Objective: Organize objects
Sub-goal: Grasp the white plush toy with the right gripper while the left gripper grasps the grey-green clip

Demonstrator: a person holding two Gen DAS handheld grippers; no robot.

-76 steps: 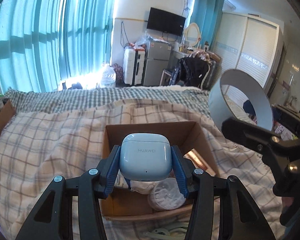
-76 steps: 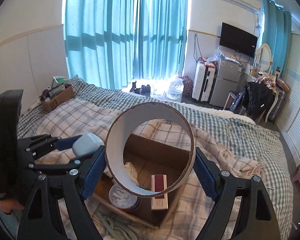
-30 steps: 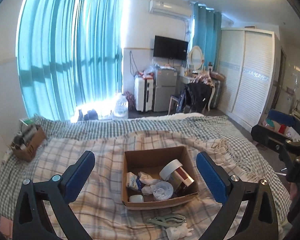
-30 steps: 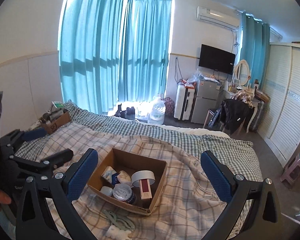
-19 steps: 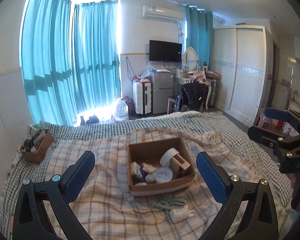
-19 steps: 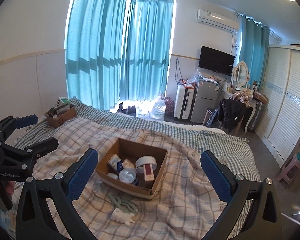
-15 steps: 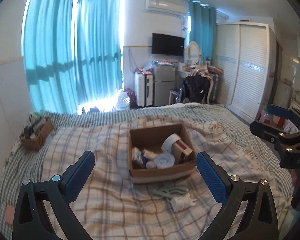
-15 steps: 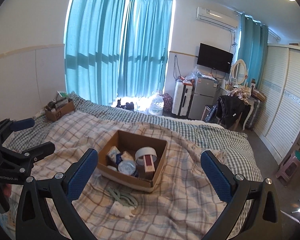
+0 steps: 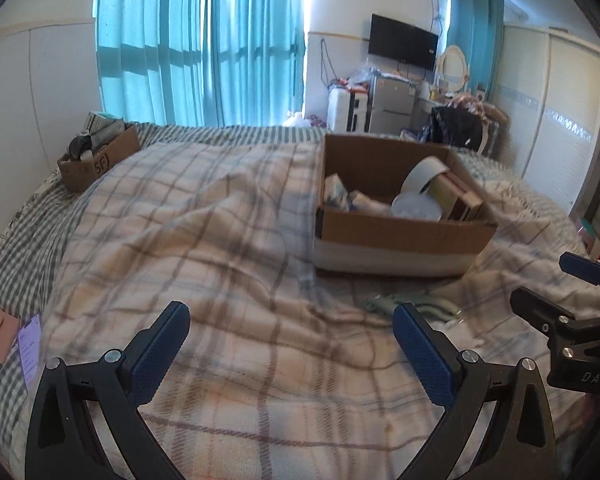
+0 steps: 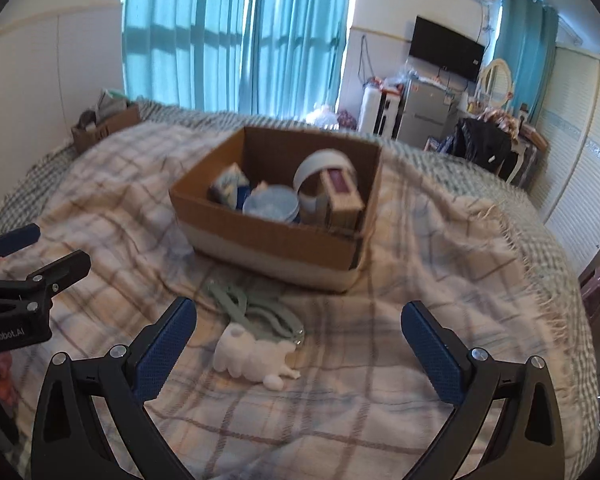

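I see the cardboard box (image 10: 276, 216) sitting near the middle of the plaid blanket (image 9: 204, 240), holding a roll of white tape (image 10: 320, 172) standing on edge, a maroon-topped carton (image 10: 342, 196) beside it, a round white lidded tub (image 10: 271, 203) and a blue-and-white packet (image 10: 230, 186) at the box's left side. Just in front of the box lie a pale green clip-like item (image 10: 246, 308) and, touching its near end, a white plug-shaped object (image 10: 252, 354); both are blurred. Nothing stands between my grippers and these two.

My right gripper (image 10: 298, 344) hangs low over the blanket with its jaws spread wide and empty, the white object between the blue pads (image 10: 164, 344). My left gripper (image 9: 290, 344) is likewise wide open and empty, over bare blanket left of the box.

A smaller cardboard box (image 9: 98, 156) of clutter sits at the bed's far left corner. Teal curtains (image 9: 196, 40), a wall television (image 9: 404, 46) and a white wardrobe (image 9: 556, 120) lie beyond.
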